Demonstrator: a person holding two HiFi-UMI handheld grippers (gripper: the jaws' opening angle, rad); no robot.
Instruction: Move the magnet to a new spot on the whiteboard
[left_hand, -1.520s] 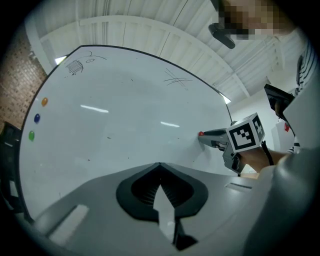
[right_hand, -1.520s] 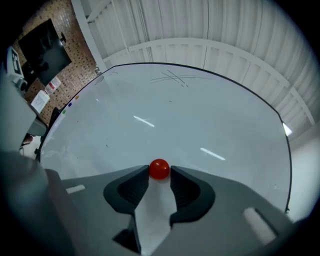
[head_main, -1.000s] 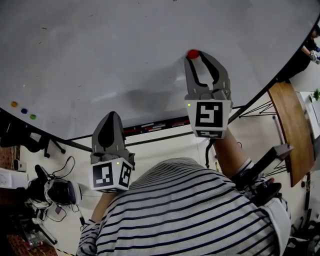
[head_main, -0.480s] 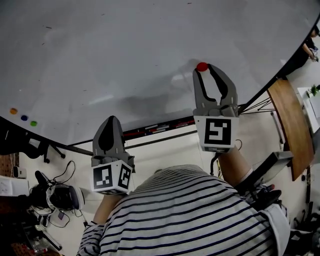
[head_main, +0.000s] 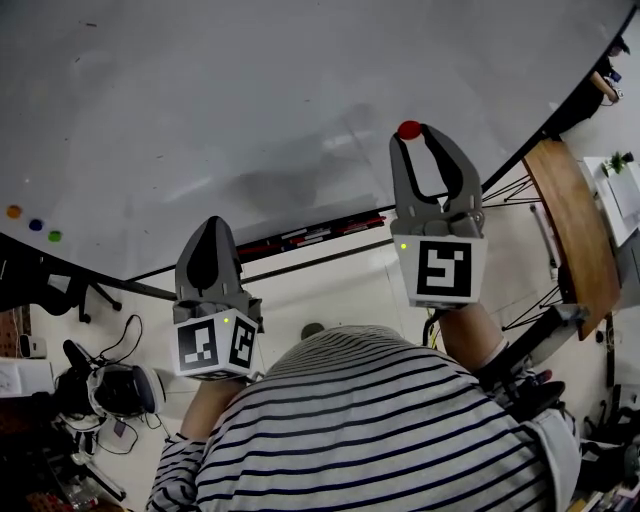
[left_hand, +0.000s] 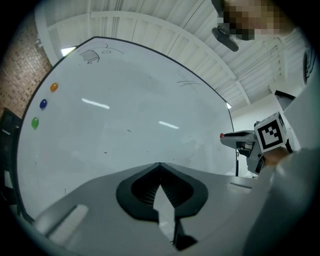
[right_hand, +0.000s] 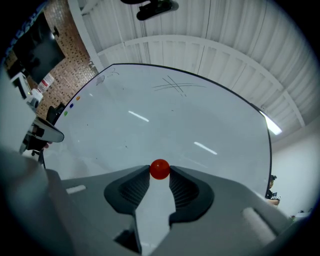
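A small red ball magnet (head_main: 408, 130) sits pinched between the tips of my right gripper (head_main: 411, 135), close to the lower right part of the whiteboard (head_main: 250, 100). In the right gripper view the magnet (right_hand: 159, 169) is squeezed by both pads of the right gripper (right_hand: 159, 173), with the board behind it. I cannot tell whether the magnet touches the board. My left gripper (head_main: 212, 224) hangs lower, near the board's bottom edge, shut and empty (left_hand: 160, 166). From the left gripper view the magnet (left_hand: 222, 135) shows at the right gripper's tip.
Orange (head_main: 13, 212), blue (head_main: 36, 225) and green (head_main: 54, 236) magnets stick at the board's far left. A marker tray (head_main: 310, 238) runs under the board. A wooden tabletop (head_main: 570, 230) stands at the right, and a headset with cables (head_main: 110, 385) lies on the floor at the left.
My right gripper has carried the red magnet to the right and lower along the board. The left gripper has barely shifted.
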